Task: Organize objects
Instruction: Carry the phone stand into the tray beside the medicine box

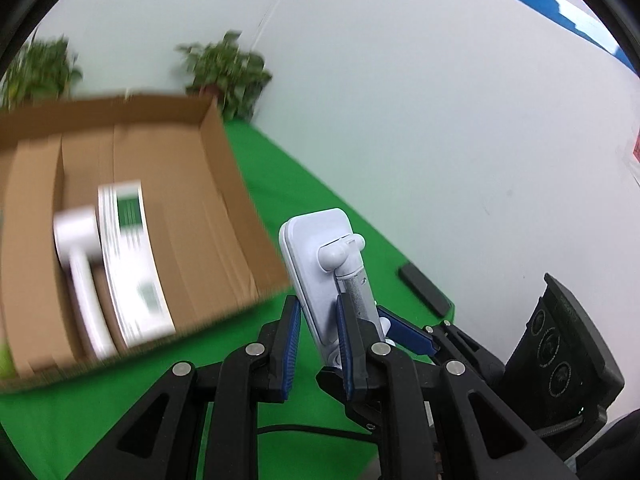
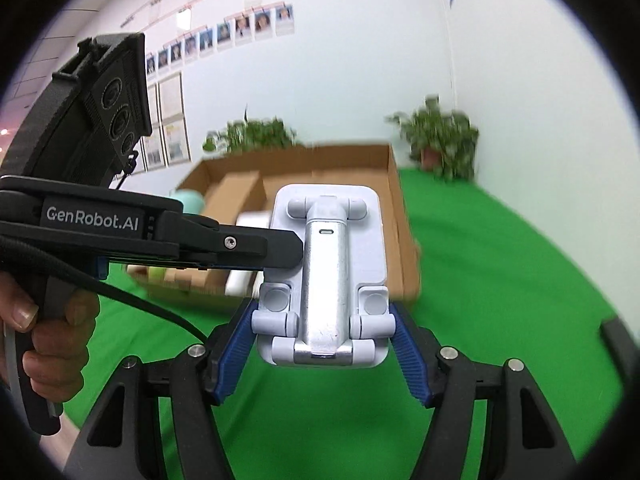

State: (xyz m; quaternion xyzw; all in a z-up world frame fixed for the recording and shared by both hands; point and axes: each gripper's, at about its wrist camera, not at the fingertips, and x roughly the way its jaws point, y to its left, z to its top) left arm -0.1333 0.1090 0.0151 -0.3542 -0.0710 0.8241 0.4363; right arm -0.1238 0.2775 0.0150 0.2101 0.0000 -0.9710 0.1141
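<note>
Box [image 2: 394,200] lies ahead and left of the right tool [image 2: 322,332], which pinches the phone stand [image 2: 326,276], long axis forward; the left tool [image 1: 318,332] also clamps its edge.

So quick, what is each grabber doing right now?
Left gripper: shut on the white phone stand, gripping its edge.
Right gripper: shut on the same phone stand, across its lower end.
</note>
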